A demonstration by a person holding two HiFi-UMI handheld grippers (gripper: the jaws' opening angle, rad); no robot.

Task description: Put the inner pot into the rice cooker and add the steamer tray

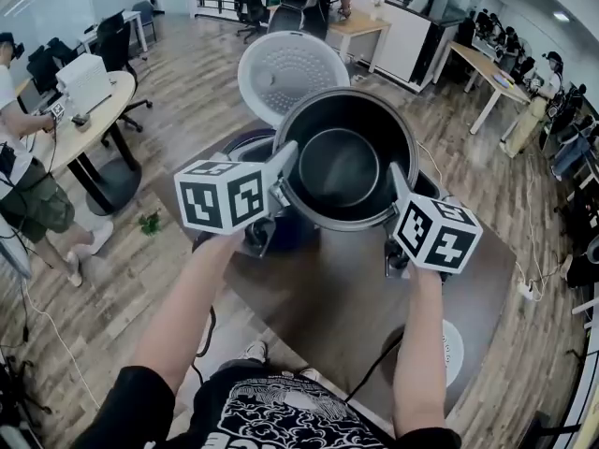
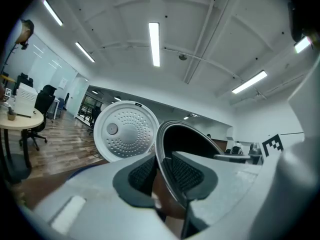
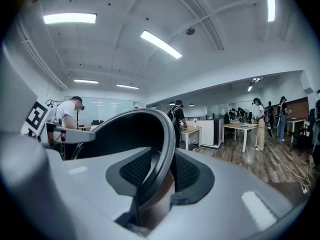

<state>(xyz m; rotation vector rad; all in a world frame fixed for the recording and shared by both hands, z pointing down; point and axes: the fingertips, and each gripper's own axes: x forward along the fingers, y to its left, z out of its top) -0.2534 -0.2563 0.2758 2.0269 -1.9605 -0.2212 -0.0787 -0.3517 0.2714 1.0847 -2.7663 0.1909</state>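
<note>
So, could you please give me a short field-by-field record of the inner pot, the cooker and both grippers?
inner pot: empty, opening up, held above the table
left gripper: shut on the pot's left rim
right gripper: shut on the pot's right rim
rice cooker: below the pot, mostly hidden by it
lid: open, raised behind the pot
pot seated in cooker: not yet

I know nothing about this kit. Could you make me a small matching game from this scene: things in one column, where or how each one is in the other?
Things
1. dark round metal inner pot
2. white perforated round cooker lid
3. left hand-held gripper
4. right hand-held gripper

Place or state
A. shut on the pot's right rim
B. stands open beyond the pot
C. held by its rim from two sides
D. shut on the pot's left rim

Pairs: 1-C, 2-B, 3-D, 4-A
</note>
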